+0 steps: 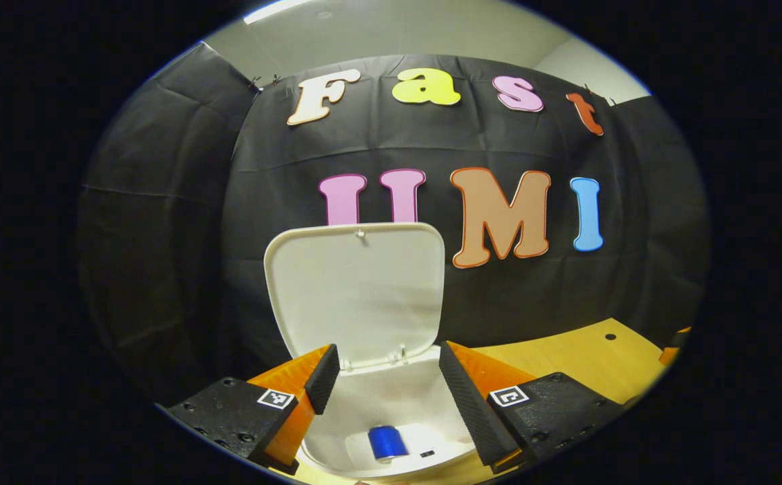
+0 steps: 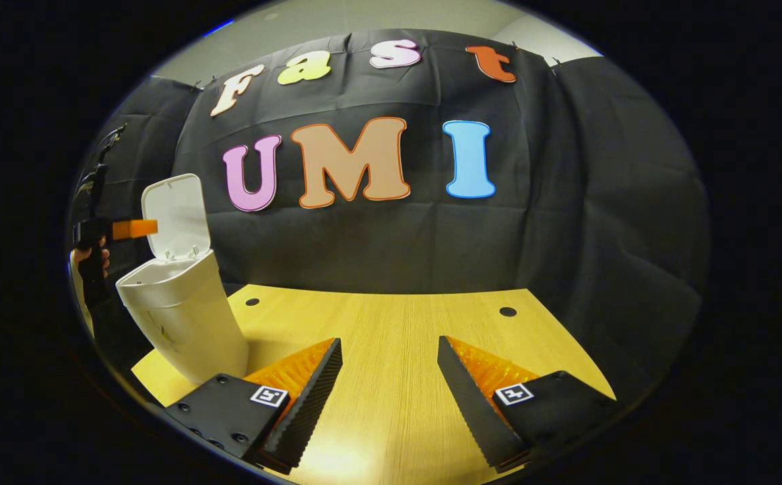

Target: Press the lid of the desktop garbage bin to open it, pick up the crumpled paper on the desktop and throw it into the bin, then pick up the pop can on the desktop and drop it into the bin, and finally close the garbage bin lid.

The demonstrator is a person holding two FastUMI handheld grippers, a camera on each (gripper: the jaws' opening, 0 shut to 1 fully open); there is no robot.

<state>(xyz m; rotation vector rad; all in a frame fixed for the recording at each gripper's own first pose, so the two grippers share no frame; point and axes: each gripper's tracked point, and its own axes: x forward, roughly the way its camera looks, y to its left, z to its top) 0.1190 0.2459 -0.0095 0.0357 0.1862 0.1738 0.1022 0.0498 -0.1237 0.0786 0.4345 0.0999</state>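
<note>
The left gripper (image 1: 388,367) is hovering directly above the mouth of the garbage bin (image 1: 391,404), its two fingers spread wide apart and gripping nothing. Between and below those fingers, in the left gripper view, the pop can (image 1: 386,442) is lying on its side on the pale floor inside the bin, close to the lower edge of the view. Just right of the can a small dark mark is showing on the bin's inner floor; what it is cannot be made out. Beyond the fingertips the lid (image 1: 357,289) is standing upright, swung back on its hinges at the far rim, with its inner face turned toward the camera. To the right of the bin a strip of the wooden desktop (image 1: 586,357) is showing, with a small dark hole in it.

The right gripper (image 2: 389,374) is hanging over the bare desktop (image 2: 391,323) with its fingers likewise held wide apart and nothing between them. In the right gripper view the garbage bin (image 2: 182,316) is standing well off to the left of this gripper, near the left edge of the desktop, with its lid (image 2: 174,214) raised. The left gripper (image 2: 133,229) is poking in over the bin's open top from the left, level with the lid, and a hand (image 2: 89,256) is holding it by the handle below.
</note>
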